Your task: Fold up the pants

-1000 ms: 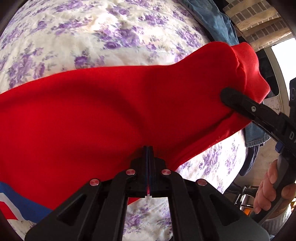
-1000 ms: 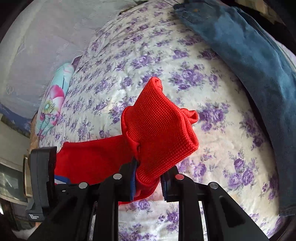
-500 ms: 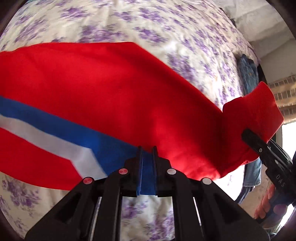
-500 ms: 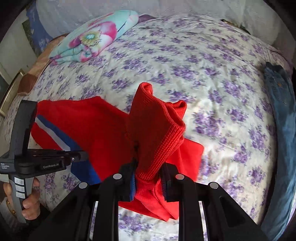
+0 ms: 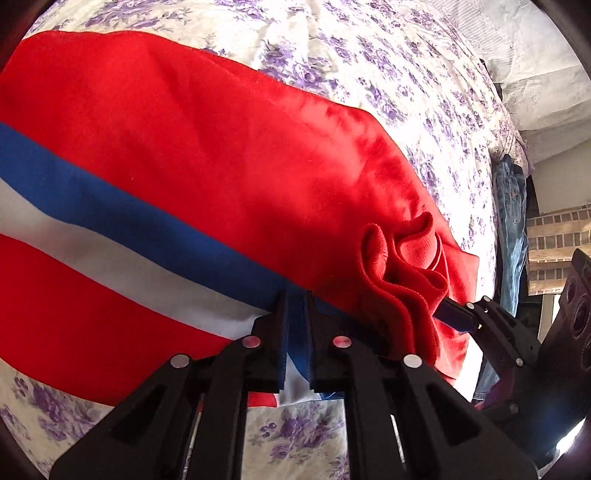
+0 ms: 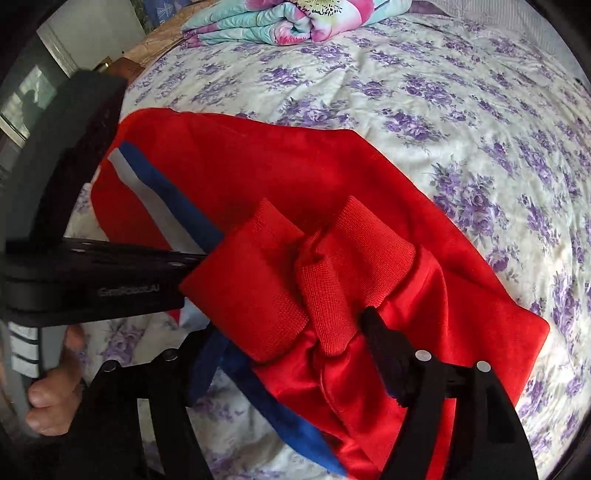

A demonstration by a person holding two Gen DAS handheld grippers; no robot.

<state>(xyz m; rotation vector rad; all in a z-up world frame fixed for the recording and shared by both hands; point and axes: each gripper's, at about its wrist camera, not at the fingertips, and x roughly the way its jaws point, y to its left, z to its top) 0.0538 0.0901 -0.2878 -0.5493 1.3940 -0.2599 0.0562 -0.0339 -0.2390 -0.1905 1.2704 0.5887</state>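
The red pants (image 5: 229,155), marked by a blue and white stripe (image 5: 122,221), are being spread across the flowered bedsheet (image 5: 369,48), folded over on themselves so that the ribbed cuffs (image 6: 291,273) are lying bunched on top of the red cloth near the bed's edge. The striped edge of the pants is being pinched by the left gripper (image 5: 294,332), whose two fingers are drawn close together with only the blue cloth between them. The right gripper (image 6: 291,354) is being held with its fingers spread wide apart, the ribbed cuffs lying loosely between them and not being squeezed. In the left wrist view, the tip of the right gripper (image 5: 476,317) is being seen just beside the bunched cuffs (image 5: 402,258). In the right wrist view, the left gripper (image 6: 96,273) is being seen from the side, gripped by a hand (image 6: 55,398) at the lower left. Blue jeans (image 5: 511,221) are being left along the far edge of the bed, well apart from the pants. A folded flowered blanket (image 6: 295,18) is being kept at the head of the bed.
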